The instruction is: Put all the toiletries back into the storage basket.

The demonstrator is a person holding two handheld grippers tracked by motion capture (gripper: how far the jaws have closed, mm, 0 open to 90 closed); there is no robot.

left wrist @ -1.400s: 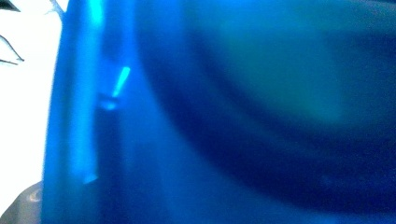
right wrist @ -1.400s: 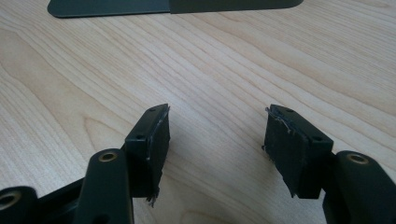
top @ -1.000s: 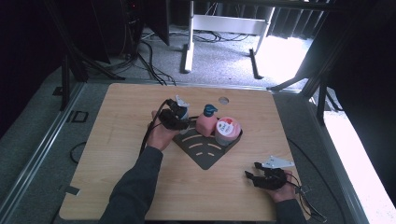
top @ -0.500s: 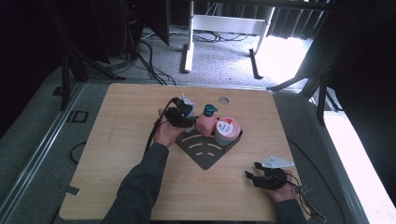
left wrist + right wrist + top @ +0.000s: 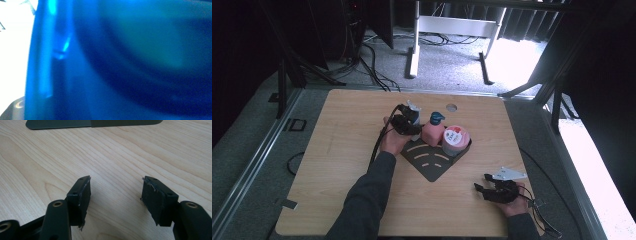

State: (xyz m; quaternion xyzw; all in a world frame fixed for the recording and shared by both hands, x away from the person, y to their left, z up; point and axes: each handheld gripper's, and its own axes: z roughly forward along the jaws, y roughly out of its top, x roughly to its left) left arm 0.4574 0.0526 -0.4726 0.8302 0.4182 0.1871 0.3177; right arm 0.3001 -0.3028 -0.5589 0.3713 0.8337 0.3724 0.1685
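Observation:
My left gripper (image 5: 412,126) is at the left corner of a dark slotted rack (image 5: 431,161), shut on a blue see-through bottle (image 5: 414,114) with a pale top. Seen close up in the left gripper view, that bottle (image 5: 130,62) is a blue blur that hides the jaws. On the rack stand a pink bottle (image 5: 432,134) with a blue cap and a round pink tub (image 5: 455,140) with a white label. My right gripper (image 5: 484,192) rests low over the table at the front right. Its jaws (image 5: 116,195) stand open with bare wood between them.
The wooden table (image 5: 337,150) has a small round hole (image 5: 451,107) near its far edge. The rack's dark edge (image 5: 75,123) lies ahead of the right gripper. Beyond the table are a grey floor, cables and metal frame legs (image 5: 414,45).
My left gripper has carried the blue bottle a little to the right and down, up against the pink bottle on the rack. The right gripper has stayed where it was.

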